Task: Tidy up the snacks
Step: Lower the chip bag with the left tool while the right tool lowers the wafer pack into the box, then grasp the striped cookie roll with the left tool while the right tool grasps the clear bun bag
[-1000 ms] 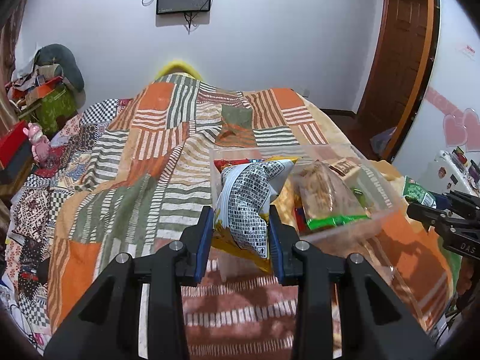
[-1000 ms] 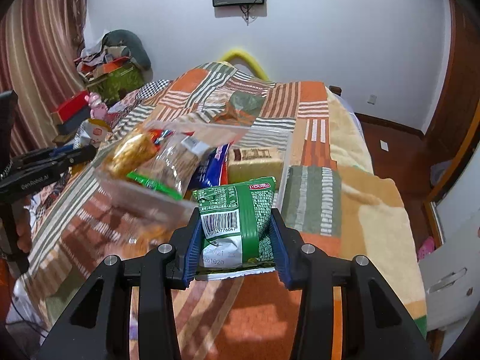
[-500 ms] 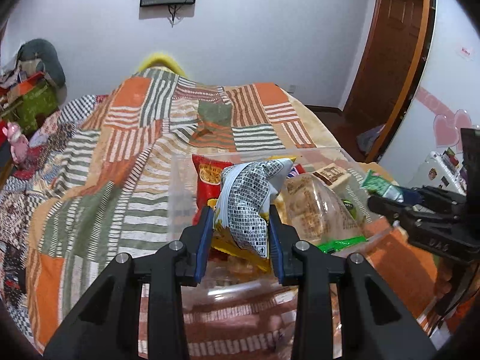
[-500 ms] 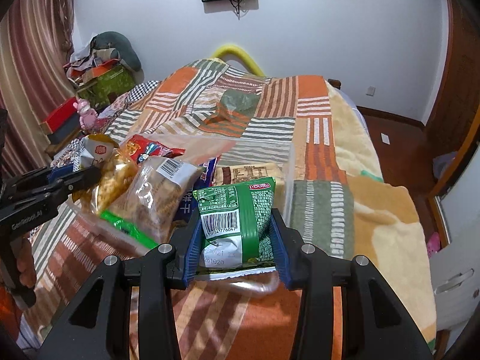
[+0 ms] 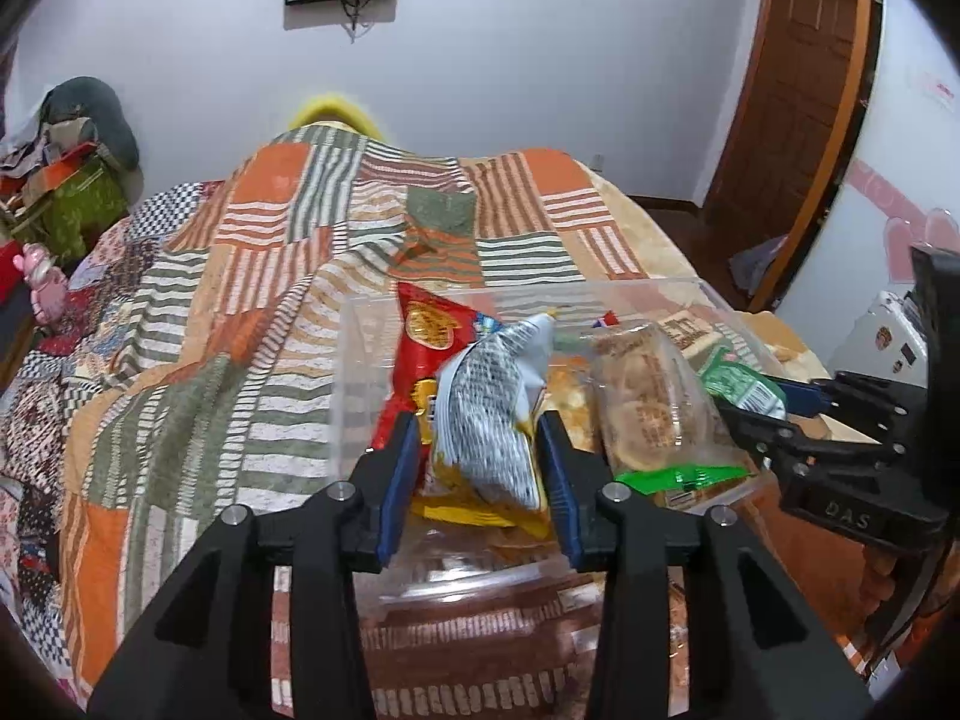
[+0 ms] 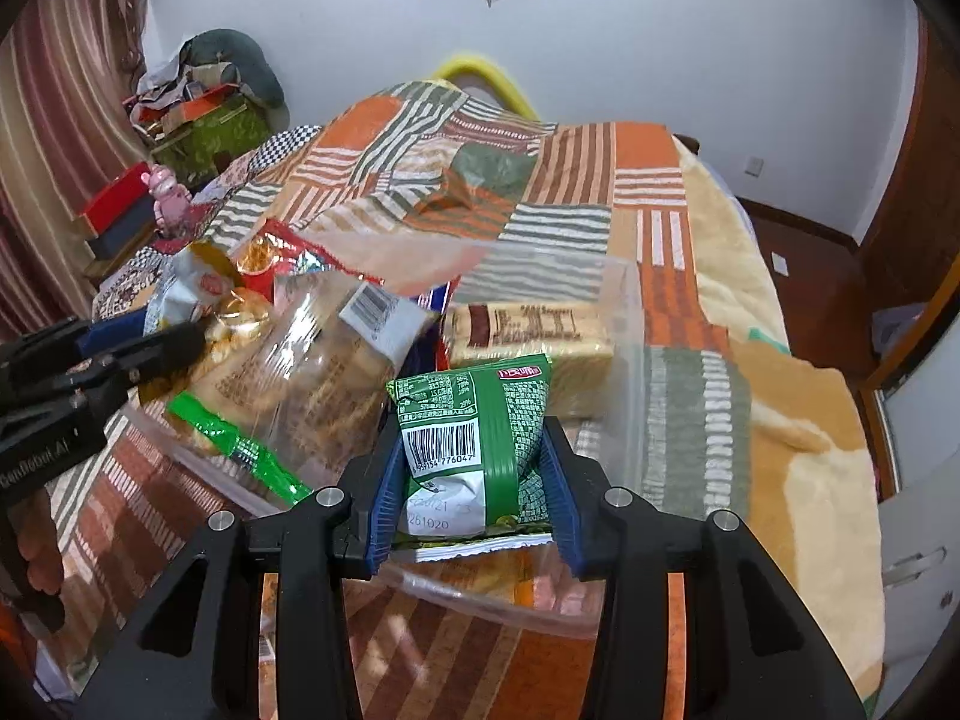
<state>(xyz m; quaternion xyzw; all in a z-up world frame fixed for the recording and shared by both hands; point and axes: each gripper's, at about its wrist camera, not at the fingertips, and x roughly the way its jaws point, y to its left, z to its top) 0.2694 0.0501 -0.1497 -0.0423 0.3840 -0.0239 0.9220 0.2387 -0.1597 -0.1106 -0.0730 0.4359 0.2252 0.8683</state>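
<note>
Two tools grip snacks over the clear bin [image 5: 708, 300] on the bed [image 5: 252, 276]: the left tool [image 5: 480, 462] pinches a white-and-yellow packet [image 5: 492, 414], the right tool [image 6: 474, 480], at its 3 o'clock, clamps a green packet [image 6: 480, 432].

Readable on the green snack packet [image 6: 480, 450]: a barcode with digits beneath, roughly "59154 776047", the first digit cut off; below that, on a white patch, stamped "261020" under a fainter line too blurred to make out. Small nutrition-table print near the top of the same packet, including "29%", otherwise too fine to read. Embossed "DAS" on the black gripper body [image 5: 852, 516] at the right of the left wrist view. Partly cut-off lettering on the black gripper body [image 6: 42, 456] at the left of the right wrist view, not legible in full
</note>
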